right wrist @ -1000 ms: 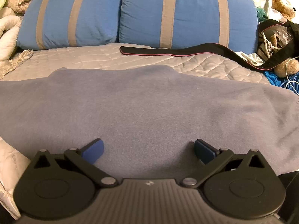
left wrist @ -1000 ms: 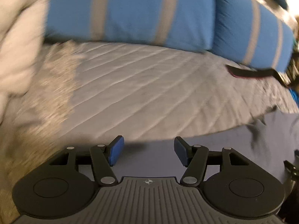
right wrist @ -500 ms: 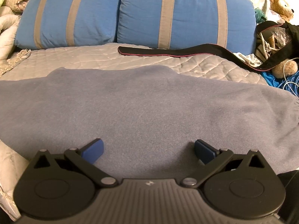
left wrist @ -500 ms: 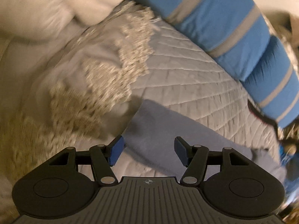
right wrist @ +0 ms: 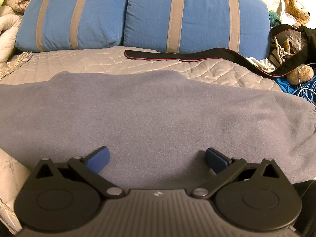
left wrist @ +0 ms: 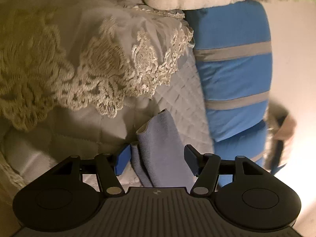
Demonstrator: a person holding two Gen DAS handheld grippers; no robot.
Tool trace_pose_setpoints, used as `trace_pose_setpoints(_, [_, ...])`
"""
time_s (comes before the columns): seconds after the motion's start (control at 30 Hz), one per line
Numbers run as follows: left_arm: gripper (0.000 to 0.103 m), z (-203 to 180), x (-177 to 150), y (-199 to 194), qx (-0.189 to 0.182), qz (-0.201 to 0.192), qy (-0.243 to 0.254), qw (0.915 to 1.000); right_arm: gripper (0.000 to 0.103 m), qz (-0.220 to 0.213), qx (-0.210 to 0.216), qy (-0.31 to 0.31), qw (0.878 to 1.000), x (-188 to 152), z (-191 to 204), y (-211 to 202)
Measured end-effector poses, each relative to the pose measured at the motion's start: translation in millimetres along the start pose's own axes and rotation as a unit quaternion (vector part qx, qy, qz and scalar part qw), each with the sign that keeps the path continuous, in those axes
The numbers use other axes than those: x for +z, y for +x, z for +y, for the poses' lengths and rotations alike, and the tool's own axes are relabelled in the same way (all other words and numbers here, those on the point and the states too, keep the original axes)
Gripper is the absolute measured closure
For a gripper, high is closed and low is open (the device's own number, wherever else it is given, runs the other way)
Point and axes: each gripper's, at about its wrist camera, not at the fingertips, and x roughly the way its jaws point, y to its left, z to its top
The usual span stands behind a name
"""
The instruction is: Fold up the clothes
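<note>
Two blue pillows [right wrist: 126,17] stand far behind the grey garment [right wrist: 148,114], spread on the quilt [right wrist: 88,59]. Right gripper [right wrist: 157,159] is spread above it; left gripper [left wrist: 156,161], also spread, straddles its sleeve [left wrist: 158,138] near lace [left wrist: 110,75].

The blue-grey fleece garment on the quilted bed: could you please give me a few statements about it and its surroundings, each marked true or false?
1. The blue-grey fleece garment lies spread on the pale quilted bedspread. True.
2. The left gripper is clamped shut on the fleece sleeve end. False: its jaws stand apart, the sleeve end between them.
3. The black strap with pink edging lies across the garment. False: it lies beyond it, before the blue striped pillows.
4. The right gripper is open. True.
</note>
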Motion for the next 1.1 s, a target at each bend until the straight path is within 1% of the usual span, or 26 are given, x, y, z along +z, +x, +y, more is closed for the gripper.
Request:
trace_pose_setpoints(0.1, [0.047,5,-2,4,-0.018,0.004,-0.010,0.9998,0.001,-0.001,0.000,0.000,1.000,0,-1,0])
trace_pose_setpoints(0.23, [0.048,2,-1,5,-0.012,0.011,-0.007,0.9998,0.001,-0.001,0.001,0.000,1.000,0,-2,0])
trace_pose_setpoints(0.3, [0.048,-1,-3,8,-0.003,0.027,-0.006,0.9996,0.001,-0.001,0.001,0.000,1.000,0,-2,0])
trace_pose_setpoints(0.37, [0.048,-3,-7,13,0.000,0.054,-0.005,0.9986,0.001,-0.001,0.001,0.000,1.000,0,-2,0])
trace_pose_setpoints(0.43, [0.047,-1,-10,17,-0.006,0.067,-0.011,0.9977,0.001,-0.001,0.001,-0.001,1.000,0,-2,0])
trace_pose_setpoints(0.53, [0.047,6,-8,22,-0.023,0.064,-0.033,0.9971,0.001,-0.001,0.001,-0.001,1.000,0,-1,0])
trace_pose_setpoints(0.57, [0.047,8,-7,21,-0.028,0.053,-0.040,0.9974,0.001,-0.001,0.001,0.000,1.000,0,-2,0])
trace_pose_setpoints(0.63, [0.050,12,-5,20,-0.036,0.033,-0.052,0.9975,0.001,-0.001,0.001,0.000,1.000,0,-1,0])
trace_pose_setpoints(0.67, [0.054,11,-4,20,-0.028,0.027,-0.047,0.9981,0.001,-0.001,0.001,-0.001,1.000,0,-1,0])
trace_pose_setpoints(0.7, [0.067,9,-4,19,-0.020,0.020,-0.041,0.9987,0.001,-0.001,0.000,-0.001,1.000,0,-1,0])
trace_pose_setpoints(0.73, [0.085,7,-4,17,-0.003,0.010,-0.030,0.9995,0.001,-0.001,0.000,-0.001,1.000,0,-1,0])
trace_pose_setpoints(0.77, [0.094,6,-4,15,0.005,0.004,-0.024,0.9997,0.001,-0.001,0.000,-0.001,1.000,0,-1,0])
trace_pose_setpoints(0.8, [0.097,4,-4,13,0.006,0.003,-0.018,0.9998,0.001,-0.001,0.000,-0.001,1.000,0,-1,0])
trace_pose_setpoints(0.83, [0.098,0,-3,10,0.006,-0.001,-0.008,0.9999,0.001,-0.001,0.000,0.000,1.000,0,-1,0])
trace_pose_setpoints(0.9, [0.098,-19,-7,3,0.018,-0.014,0.033,0.9992,0.001,-0.001,0.001,0.000,1.000,1,-1,0])
trace_pose_setpoints(0.97, [0.098,-43,-13,-4,0.030,-0.024,0.077,0.9963,0.001,-0.001,0.001,0.000,1.000,1,-1,-1])
trace_pose_setpoints(1.03, [0.098,-75,-22,-9,0.043,-0.035,0.138,0.9889,0.001,-0.001,0.001,0.000,1.000,1,-1,-1])
trace_pose_setpoints(1.1, [0.098,-112,-36,-13,0.049,-0.044,0.197,0.9782,0.001,-0.001,0.000,-0.001,1.000,1,0,-1])
